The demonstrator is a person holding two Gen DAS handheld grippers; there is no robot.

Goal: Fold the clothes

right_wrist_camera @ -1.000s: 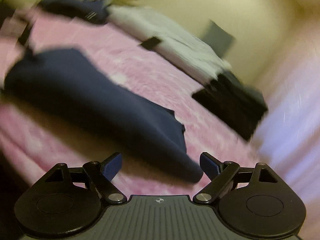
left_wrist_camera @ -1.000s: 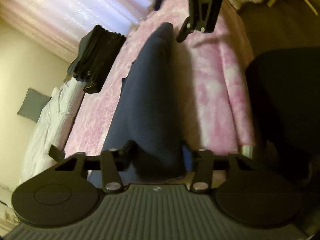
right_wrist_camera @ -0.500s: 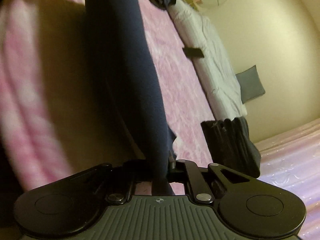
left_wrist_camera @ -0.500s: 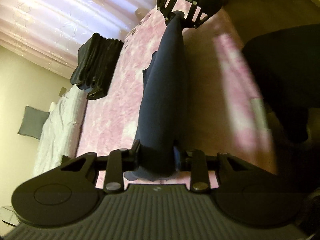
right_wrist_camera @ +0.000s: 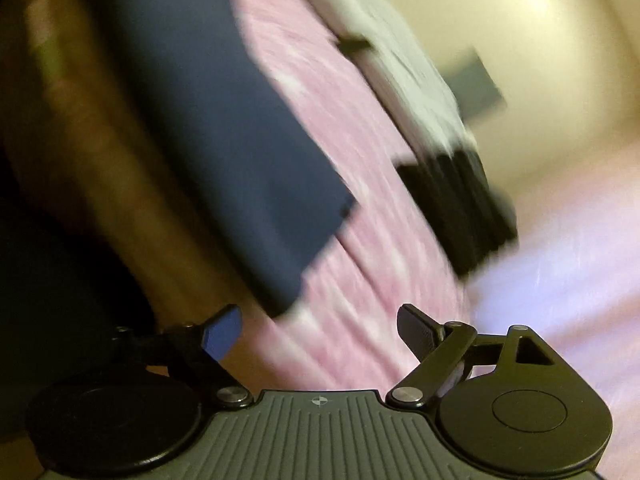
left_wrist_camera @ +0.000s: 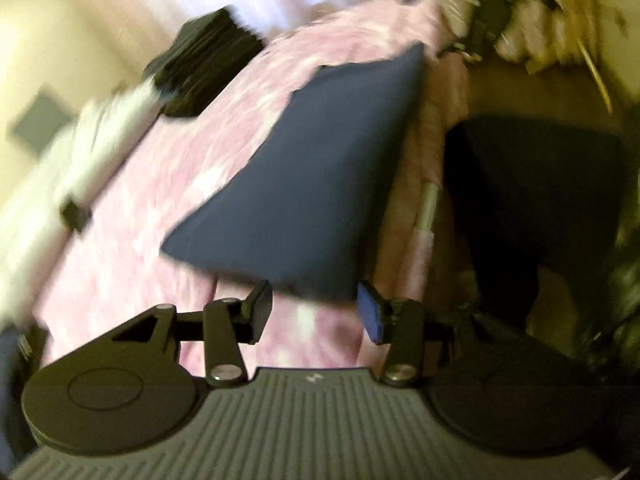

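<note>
Bed and contents, listed left to right as the left wrist view shows them; both views are motion-blurred.

- Grey panel [left_wrist_camera: 38,122]: on the cream wall at far left.
- White bedding [left_wrist_camera: 60,168]: along the far-left side of the bed, with a small dark item [left_wrist_camera: 75,216] lying on it; what it is cannot be told.
- Black folded stack [left_wrist_camera: 200,64]: on the pink cover [left_wrist_camera: 168,184], toward the upper left, well apart from the navy piece.
- Navy garment [left_wrist_camera: 316,184]: folded, flat on the pink cover near the bed's right edge, nothing gripping it. In the right wrist view the same navy garment [right_wrist_camera: 224,120] lies ahead and to the left, with the black folded stack [right_wrist_camera: 456,208] to its right.
- Left gripper [left_wrist_camera: 314,312]: jaws spread, holding nothing, just short of the garment's near edge.
- Right gripper [right_wrist_camera: 320,332]: jaws spread wide, empty, over the pink cover [right_wrist_camera: 380,272] near the garment's corner.
- Dark clothing [left_wrist_camera: 532,208]: right of the bed edge, in shadow.
</note>
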